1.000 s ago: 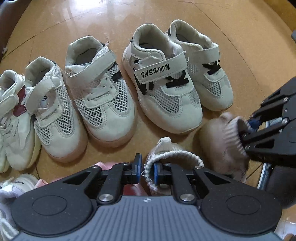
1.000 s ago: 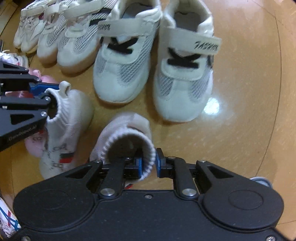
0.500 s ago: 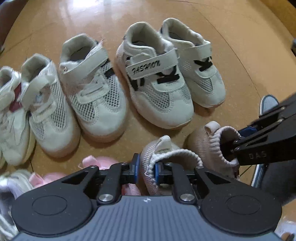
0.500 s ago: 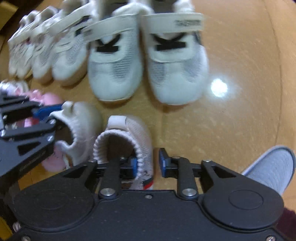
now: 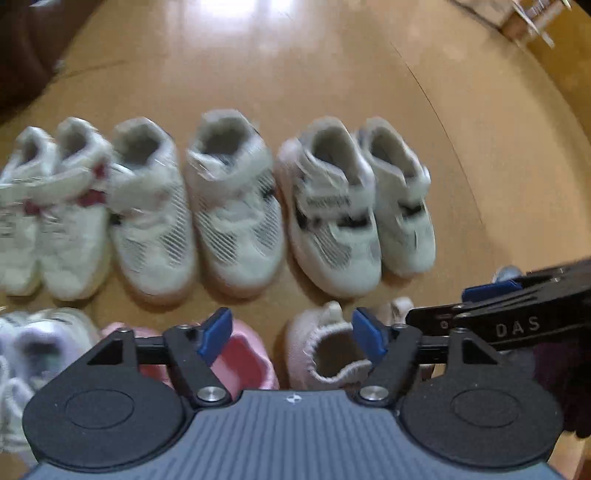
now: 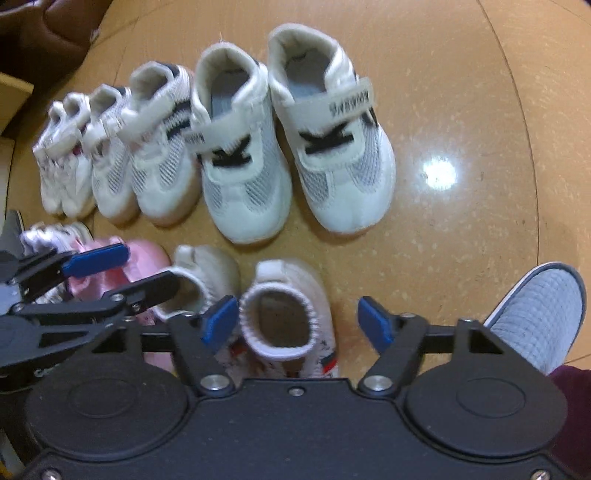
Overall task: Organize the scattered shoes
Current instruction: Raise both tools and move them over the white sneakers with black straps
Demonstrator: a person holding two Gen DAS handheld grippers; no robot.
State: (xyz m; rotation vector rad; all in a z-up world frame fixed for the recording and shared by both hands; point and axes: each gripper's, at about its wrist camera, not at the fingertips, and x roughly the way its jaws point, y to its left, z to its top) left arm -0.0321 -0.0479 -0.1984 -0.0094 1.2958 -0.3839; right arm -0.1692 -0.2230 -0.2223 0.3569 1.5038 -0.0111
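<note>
A glossy tan floor [image 6: 461, 110] (one bright glare spot) meets a dark brown couch [image 6: 55, 33].

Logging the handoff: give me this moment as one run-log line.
left gripper: jaws just opened, clear of beige knit sock shoe | right gripper: jaws just opened, clear of white knit sock shoe | both shoes on tan floor

Six white strap sneakers [image 6: 236, 155] stand side by side in a row on the tan floor [image 6: 461, 229], with two beige sock shoes [image 6: 291, 314] and pink shoes [image 5: 240, 358] upright in front.
</note>
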